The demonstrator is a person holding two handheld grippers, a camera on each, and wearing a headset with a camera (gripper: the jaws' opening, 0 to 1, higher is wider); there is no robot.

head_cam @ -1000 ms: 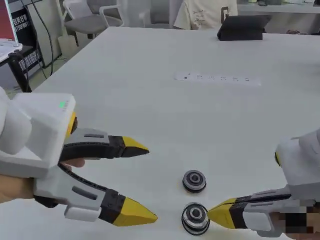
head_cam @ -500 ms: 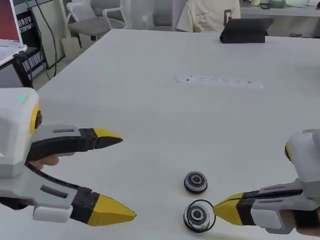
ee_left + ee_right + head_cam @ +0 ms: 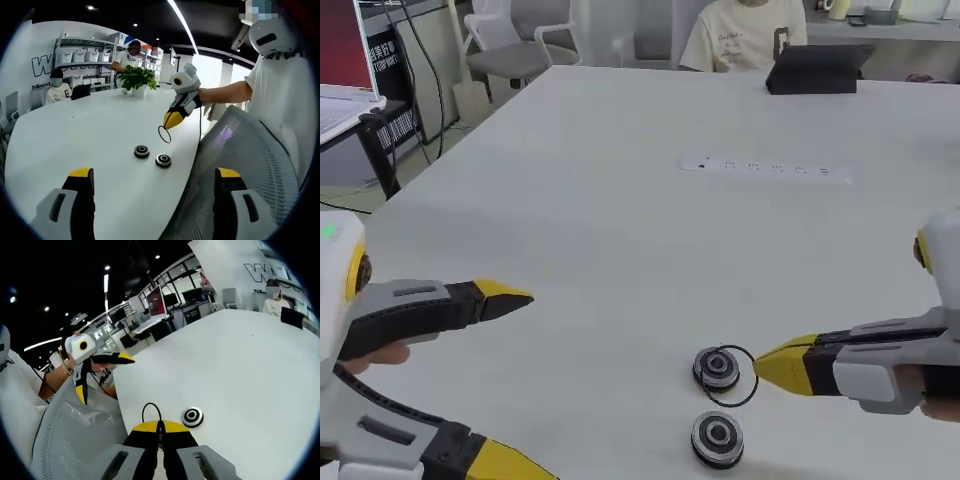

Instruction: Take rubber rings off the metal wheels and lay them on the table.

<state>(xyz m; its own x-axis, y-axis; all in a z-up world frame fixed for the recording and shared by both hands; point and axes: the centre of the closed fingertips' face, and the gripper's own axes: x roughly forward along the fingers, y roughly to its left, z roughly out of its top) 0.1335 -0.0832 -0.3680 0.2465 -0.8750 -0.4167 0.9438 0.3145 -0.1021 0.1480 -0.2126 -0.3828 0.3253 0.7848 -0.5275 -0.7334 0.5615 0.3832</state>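
Note:
Two metal wheels lie on the white table (image 3: 620, 200), one farther (image 3: 717, 367) and one nearer (image 3: 717, 438). My right gripper (image 3: 762, 368) is shut on a thin black rubber ring (image 3: 731, 405), which hangs from its yellow tips in front of the farther wheel. In the right gripper view the ring (image 3: 151, 403) loops up from the shut gripper (image 3: 160, 427), a wheel (image 3: 192, 417) beside it. My left gripper (image 3: 520, 385) stands open at the left, apart from the wheels. The left gripper view shows both wheels (image 3: 142, 151) (image 3: 163, 160) and the ring (image 3: 159, 133).
A white power strip (image 3: 765, 168) lies farther back on the table. A black tablet case (image 3: 817, 68) stands at the far edge with a seated person (image 3: 745, 35) behind it. A chair (image 3: 510, 50) and a laptop (image 3: 340, 100) are at the left.
The ring has come off the nearer wheel, and my right gripper has lifted it up beside the farther wheel. My left gripper has drawn back to the left.

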